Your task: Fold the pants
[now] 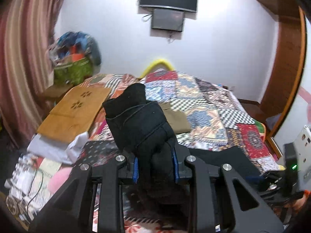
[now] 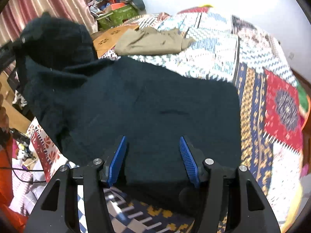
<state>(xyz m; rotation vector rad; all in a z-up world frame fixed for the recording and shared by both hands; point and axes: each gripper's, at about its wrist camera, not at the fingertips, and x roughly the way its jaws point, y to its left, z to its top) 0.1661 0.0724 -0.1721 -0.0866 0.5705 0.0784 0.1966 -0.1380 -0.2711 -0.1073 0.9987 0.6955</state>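
Black pants (image 2: 147,104), part-lifted over a patchwork bedspread (image 2: 252,97).

Bedspread covers the bed; most of the pants lies flat on its near side, one end bunched and raised at the left. Folded olive garment (image 2: 151,42) lies beyond, apart from the pants. Left gripper (image 1: 155,163) clamps that bunched black cloth between its blue pads (edges blurred, likely the waistband end). Right gripper (image 2: 152,155) hovers over the flat part, jaws spread, holding nothing.
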